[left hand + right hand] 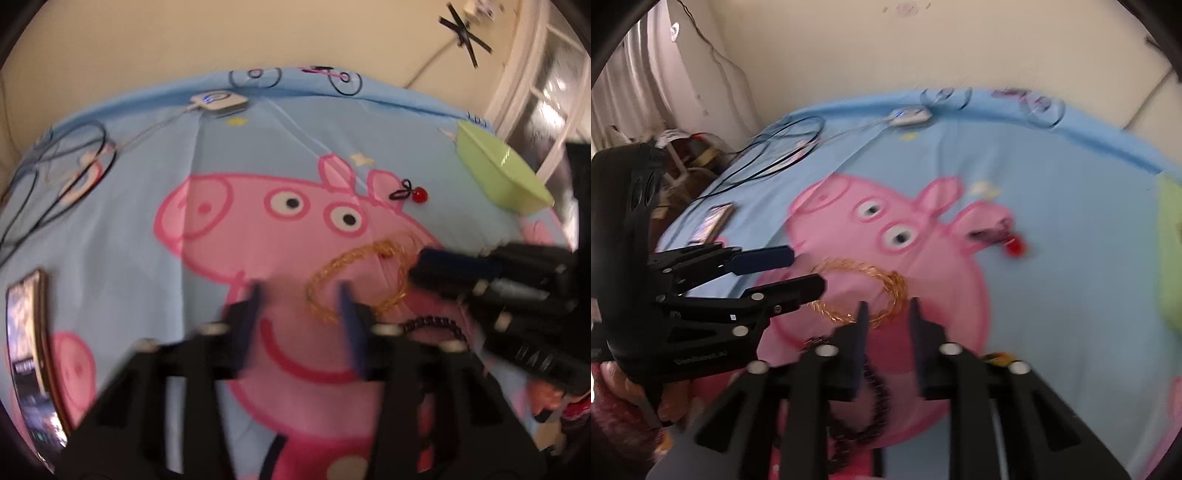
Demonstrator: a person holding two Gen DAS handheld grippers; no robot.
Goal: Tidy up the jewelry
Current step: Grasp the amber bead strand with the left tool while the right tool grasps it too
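A gold chain necklace [354, 258] lies in a loop on the pink pig print of the blue cloth [147, 206]. My left gripper [300, 291] is low over the loop's left bend. Its fingers stand apart with the chain between them, not pressed. From the right wrist view the left gripper [809, 271] comes in from the left, straddling that end of the gold chain [895, 288]. My right gripper [889, 304] has its tips narrowly together at the chain. Seen from the left wrist, the right gripper [415, 267] looks shut at the loop's right side.
A black beaded bracelet [432, 325] lies just beside the chain, under both grippers. A black hair tie with a red bead [410, 194] lies further back. A green tray [502, 173] stands at the right edge. A phone [29, 354] lies left, with cables [55, 177] and a white hub [219, 101] behind.
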